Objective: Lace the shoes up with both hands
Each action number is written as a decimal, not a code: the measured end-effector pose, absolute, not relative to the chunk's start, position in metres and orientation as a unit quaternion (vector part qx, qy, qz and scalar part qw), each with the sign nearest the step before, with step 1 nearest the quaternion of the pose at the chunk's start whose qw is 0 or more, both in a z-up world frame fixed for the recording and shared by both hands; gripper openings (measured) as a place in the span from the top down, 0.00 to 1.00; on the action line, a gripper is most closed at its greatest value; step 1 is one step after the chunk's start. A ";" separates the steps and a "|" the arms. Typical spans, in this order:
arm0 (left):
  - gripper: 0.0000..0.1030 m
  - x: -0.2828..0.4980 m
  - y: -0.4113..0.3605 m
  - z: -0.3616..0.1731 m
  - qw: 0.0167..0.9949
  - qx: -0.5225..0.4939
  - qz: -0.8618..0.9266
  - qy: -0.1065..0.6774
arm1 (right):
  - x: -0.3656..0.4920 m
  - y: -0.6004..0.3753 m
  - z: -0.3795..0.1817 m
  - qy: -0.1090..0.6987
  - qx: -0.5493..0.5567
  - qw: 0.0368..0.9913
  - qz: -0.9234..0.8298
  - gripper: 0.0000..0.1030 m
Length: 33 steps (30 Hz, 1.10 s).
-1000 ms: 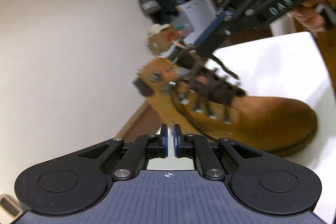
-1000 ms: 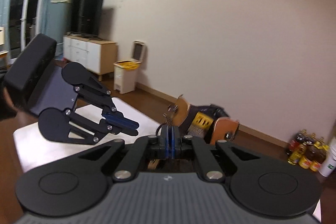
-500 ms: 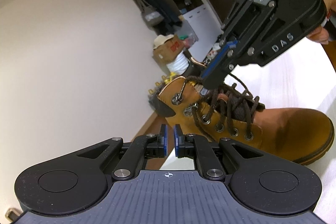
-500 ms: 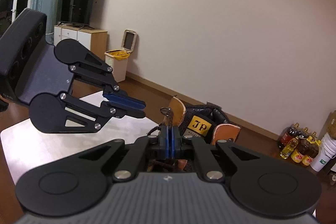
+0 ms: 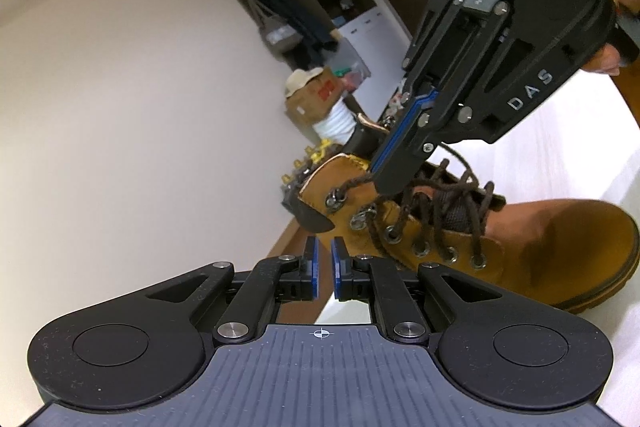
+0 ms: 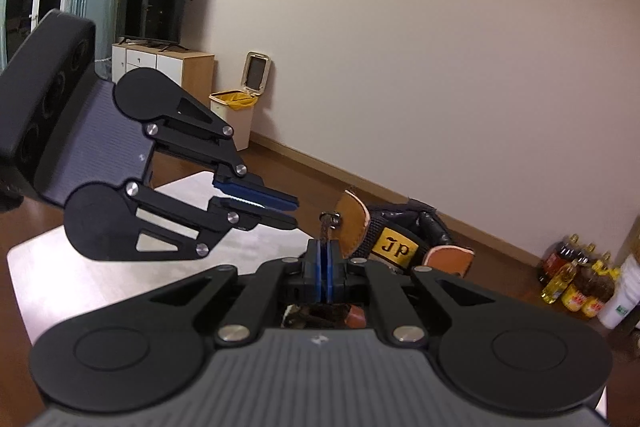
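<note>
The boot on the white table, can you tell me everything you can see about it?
The boot is tan, leather-looking, with a dark rubbery sole, a black padded collar and metal eyelets and hooks. It stands upright on the white table. A dark brown lace crisscrosses loosely up its front. The right gripper, shut, pinches a strand of lace near the top hooks. The left gripper sits beside the boot, open and holding nothing.

We see a tan leather boot [image 5: 532, 251] standing upright on the white surface [image 5: 592, 131], near its edge. Its dark brown lace [image 5: 440, 211] crisscrosses loosely through the metal eyelets, one strand running taut from the top hook.
</note>
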<state>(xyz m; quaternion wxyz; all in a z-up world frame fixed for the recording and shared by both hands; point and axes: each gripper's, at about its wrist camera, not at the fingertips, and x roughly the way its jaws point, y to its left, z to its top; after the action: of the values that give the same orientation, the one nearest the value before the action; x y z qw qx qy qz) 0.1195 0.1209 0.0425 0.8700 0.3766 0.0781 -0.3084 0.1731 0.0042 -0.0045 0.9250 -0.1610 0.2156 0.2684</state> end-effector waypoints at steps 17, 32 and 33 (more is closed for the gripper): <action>0.98 0.131 0.093 0.029 0.828 0.462 -0.311 0.061 | 0.186 0.006 -0.003 0.234 -0.139 0.921 0.279 0.96; 0.99 0.099 0.115 -0.018 0.834 0.415 -0.335 0.141 | 0.169 -0.039 -0.009 0.209 -0.089 0.943 0.244 0.95; 0.99 0.094 0.114 -0.022 0.833 0.414 -0.339 0.144 | 0.168 -0.044 -0.011 0.211 -0.082 0.944 0.239 0.95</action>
<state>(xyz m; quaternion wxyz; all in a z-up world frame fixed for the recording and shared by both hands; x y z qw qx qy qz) 0.0941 0.1143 -0.0221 0.8325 0.4138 0.1441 -0.3390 0.1683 -0.0442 -0.0111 0.9442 -0.0824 0.2111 0.2389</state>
